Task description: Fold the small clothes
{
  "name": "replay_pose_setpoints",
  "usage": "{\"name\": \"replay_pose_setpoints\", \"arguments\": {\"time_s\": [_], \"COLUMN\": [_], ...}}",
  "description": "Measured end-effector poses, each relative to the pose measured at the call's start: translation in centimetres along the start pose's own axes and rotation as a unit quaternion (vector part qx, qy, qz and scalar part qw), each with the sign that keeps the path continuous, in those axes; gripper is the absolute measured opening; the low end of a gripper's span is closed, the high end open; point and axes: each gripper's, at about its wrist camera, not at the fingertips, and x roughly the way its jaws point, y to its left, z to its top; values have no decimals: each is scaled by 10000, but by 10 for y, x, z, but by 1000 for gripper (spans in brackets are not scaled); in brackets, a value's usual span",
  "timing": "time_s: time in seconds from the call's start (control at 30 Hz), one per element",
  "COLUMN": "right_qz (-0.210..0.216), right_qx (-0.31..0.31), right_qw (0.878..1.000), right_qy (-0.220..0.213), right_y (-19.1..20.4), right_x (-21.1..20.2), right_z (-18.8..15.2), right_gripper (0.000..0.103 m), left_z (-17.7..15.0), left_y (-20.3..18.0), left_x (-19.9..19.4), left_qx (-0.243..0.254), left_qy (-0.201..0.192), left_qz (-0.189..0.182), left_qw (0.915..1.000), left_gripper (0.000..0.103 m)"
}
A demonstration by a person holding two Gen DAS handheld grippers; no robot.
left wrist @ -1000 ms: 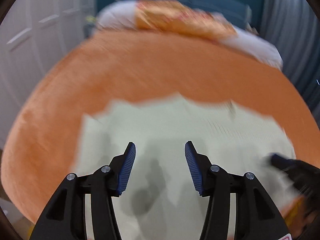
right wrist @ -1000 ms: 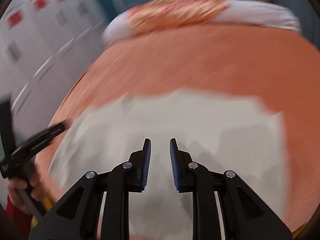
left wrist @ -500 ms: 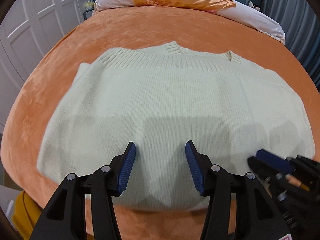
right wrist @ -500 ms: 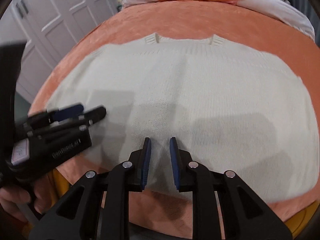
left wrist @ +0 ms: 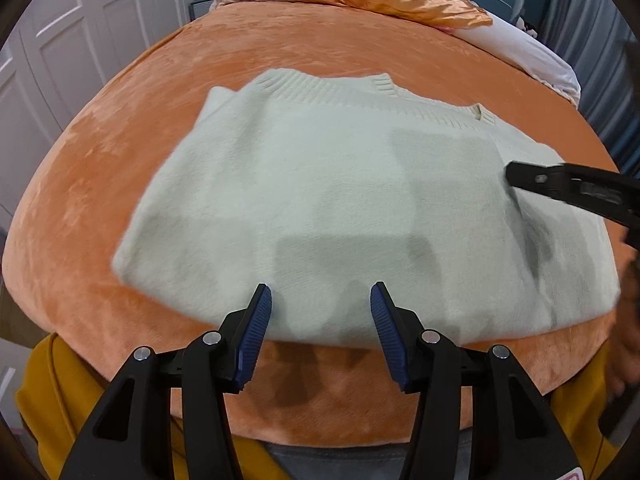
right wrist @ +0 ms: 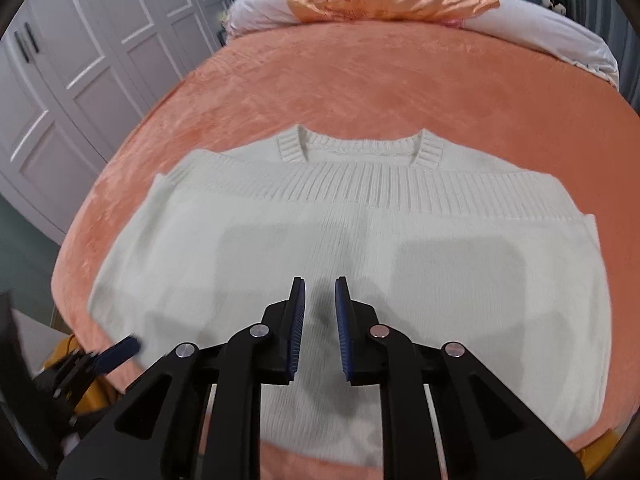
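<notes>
Where sweater (right wrist: pixel 360 240) lies: orange blanket (right wrist: pixel 360 80) (pillows (right wrist: pixel 540 28) beyond).

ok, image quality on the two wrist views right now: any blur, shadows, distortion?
Left wrist: the sweater is smeared, knit lost except at the collar; blocky shadows fall across it; the right gripper is soft at the edge. Right wrist: sharper, ribbing clear, blur only along the near hem and on the left gripper. Both: strong fisheye bowing of the bed, dark corners, no glare.
</notes>
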Motion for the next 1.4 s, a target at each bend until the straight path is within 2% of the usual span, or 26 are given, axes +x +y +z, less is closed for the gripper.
{"name": "replay_pose_setpoints", "arguments": {"time_s": [0.07,0.13,0.23,0.4,0.5,0.57,0.7,0.73,0.77,0.8,0.83,0.9,1.0,1.17,1.27,1.4], "right_qz": [-80,-72,-4,54,5,-7,30,42,60,72,83,107,139,238,342,791], "right_qx": [17,72,136,108,26,-5,0,-1,9,17,28,34,26,25,252,719], "right_qw": [9996,9993,9989,9983,9984,9985,9987,9988,9988,9988,9988,9988,9989,9987,9980,9940], "right_qy": [277,369,447,563,563,546,505,496,488,485,483,475,446,456,472,216], "right_y": [-2,-5,-8,-9,-7,-6,-9,-9,-10,-10,-10,-11,-10,-12,-22,-56], "right_x": [21,33,37,43,45,46,47,47,47,47,47,46,46,39,22,-15], "right_z": [3,1,4,5,5,5,4,3,3,3,3,2,1,2,2,-17], "right_gripper": [15,16,16,16,17,17,18,18,18,18,18,18,18,19,29,30], "left_z": [-1,1,5,7,10,14,29,34,37,43,48,55,65,82,87,90], "left_y": [10,29,70,131,139,139,129,125,123,117,113,106,88,38,2,-52], "left_x": [-5,-12,-17,7,18,19,28,30,30,30,28,18,-10,-47,-66,-81], "left_qx": [-140,-473,-1260,-2537,-2664,-2753,-2484,-2419,-2367,-2239,-2148,-2013,-1697,-1102,-698,-126], "left_qy": [-48,-151,-245,9,44,-35,-54,-41,-45,-13,4,-110,-433,-758,-887,-1012], "left_qz": [-53,-137,-374,-797,-786,-842,-785,-793,-796,-825,-873,-857,-1033,-1196,-1333,-1467], "left_qw": [9999,9987,9910,9640,9606,9577,9655,9670,9683,9711,9728,9757,9791,9838,9846,9839], "left_gripper": [50,51,59,58,59,65,67,62,53,34,24,22,20,19,18,18]}}
